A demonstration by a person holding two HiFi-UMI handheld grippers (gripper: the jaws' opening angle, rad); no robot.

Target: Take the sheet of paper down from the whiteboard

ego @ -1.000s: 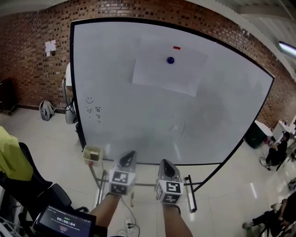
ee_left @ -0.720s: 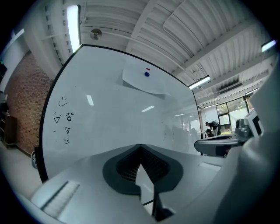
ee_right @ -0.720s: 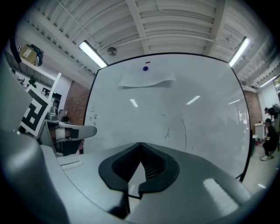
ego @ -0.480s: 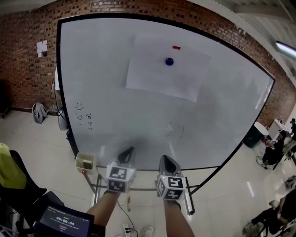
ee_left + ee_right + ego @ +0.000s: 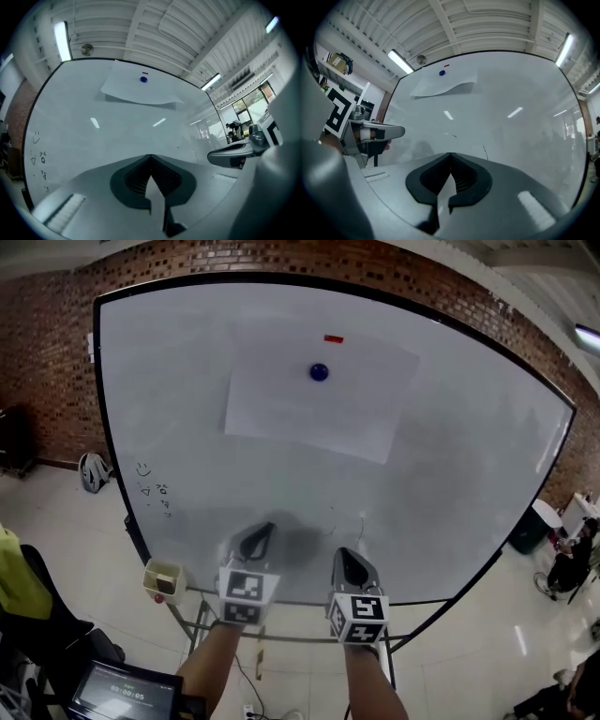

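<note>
Whiteboard (image 5: 450, 474), small scribbles (image 5: 155, 489) unreadable

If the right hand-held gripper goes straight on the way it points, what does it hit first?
Probably the bare whiteboard, well below the sheet of paper; nothing shows in between.

A brick wall (image 5: 56, 324) fills the background. A backpack (image 5: 94, 472) rests on the pale floor (image 5: 75, 531) beside it. At left, a yellow cloth (image 5: 19, 582) lies on a black chair (image 5: 49, 622), near a lit screen (image 5: 122, 693). At far right a dark bin (image 5: 528, 529) stands near a seated person (image 5: 570, 563).
</note>
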